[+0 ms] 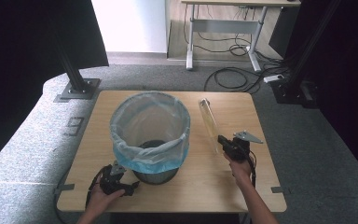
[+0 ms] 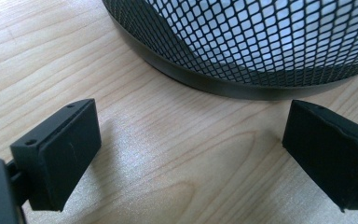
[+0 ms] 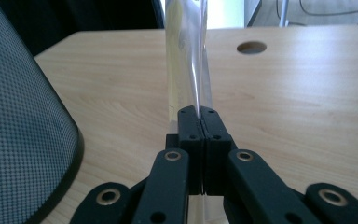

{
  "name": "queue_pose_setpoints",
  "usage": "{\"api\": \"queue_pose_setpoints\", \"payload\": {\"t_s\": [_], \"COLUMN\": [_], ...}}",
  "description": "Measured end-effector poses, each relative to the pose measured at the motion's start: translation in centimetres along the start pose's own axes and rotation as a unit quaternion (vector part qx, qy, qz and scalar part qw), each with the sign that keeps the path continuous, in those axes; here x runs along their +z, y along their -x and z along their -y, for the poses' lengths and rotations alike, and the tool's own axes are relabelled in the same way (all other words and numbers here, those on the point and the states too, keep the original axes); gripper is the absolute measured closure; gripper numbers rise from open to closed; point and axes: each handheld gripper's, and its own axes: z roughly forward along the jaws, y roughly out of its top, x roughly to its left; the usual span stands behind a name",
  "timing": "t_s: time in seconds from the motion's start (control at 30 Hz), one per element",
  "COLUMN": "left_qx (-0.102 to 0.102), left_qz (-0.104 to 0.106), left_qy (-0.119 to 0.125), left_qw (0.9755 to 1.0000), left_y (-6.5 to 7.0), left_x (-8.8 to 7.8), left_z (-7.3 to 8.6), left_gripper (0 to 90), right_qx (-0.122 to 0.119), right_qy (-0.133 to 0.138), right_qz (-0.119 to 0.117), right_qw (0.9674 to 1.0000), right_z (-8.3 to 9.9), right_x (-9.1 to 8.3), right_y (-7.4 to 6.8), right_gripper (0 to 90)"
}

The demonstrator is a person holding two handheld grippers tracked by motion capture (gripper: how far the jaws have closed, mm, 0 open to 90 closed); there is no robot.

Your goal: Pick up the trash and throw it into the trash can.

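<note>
Plastic sleeve (image 3: 186, 56), clear and long, is pinched at its near end by the right claw (image 3: 200, 116), stretching away beyond it over the table (image 1: 242, 177). Left claw (image 2: 186, 154) rests with jaws wide apart, empty, just short of the mesh bin (image 2: 242, 46).

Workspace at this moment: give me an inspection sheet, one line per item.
Surface: wooden table, round hole near far edge.
Job's things: clear plastic strip; black mesh bin with blue liner.
Clutter: nothing seen.
Grippers: right gripper shut on the strip's near end; left gripper open, low beside the bin's base, nothing between the jaws.
Cables: loose cables on the floor beyond.
Surroundings: grey carpet, desk frame, black stands.
</note>
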Motion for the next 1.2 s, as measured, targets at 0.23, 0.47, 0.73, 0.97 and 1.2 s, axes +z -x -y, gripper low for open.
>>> {"api": "queue_pose_setpoints", "payload": {"t_s": [0.23,0.47,0.73,0.97,1.2], "left_qx": [0.000,0.000,0.000,0.001,0.002], "left_qz": [0.000,0.000,0.000,0.002,0.002], "left_qy": [0.000,0.000,0.000,0.000,0.000], "left_qw": [1.0000,1.0000,1.0000,1.0000,1.0000], "left_y": [0.0,0.0,0.0,0.0,0.0], "left_x": [0.0,0.0,0.0,0.0,0.0], "left_z": [0.0,0.0,0.0,0.0,0.0], "left_gripper": [4.1,4.1,4.0,4.0,4.0], "right_qx": [-0.002,-0.016,-0.011,-0.018,-0.019], "right_qy": [0.037,0.058,0.084,0.096,0.110], "right_qz": [-0.006,-0.010,-0.016,-0.018,-0.021], "right_qw": [0.9993,0.9981,0.9963,0.9951,0.9936], "right_z": [-1.2,-2.0,-3.2,-3.9,-4.6], "right_x": [-1.6,-2.8,-4.3,-4.9,-5.7], "right_y": [-0.1,-0.4,-0.2,-0.5,-0.7], "right_gripper": [88.7,88.6,88.6,88.5,88.6]}}
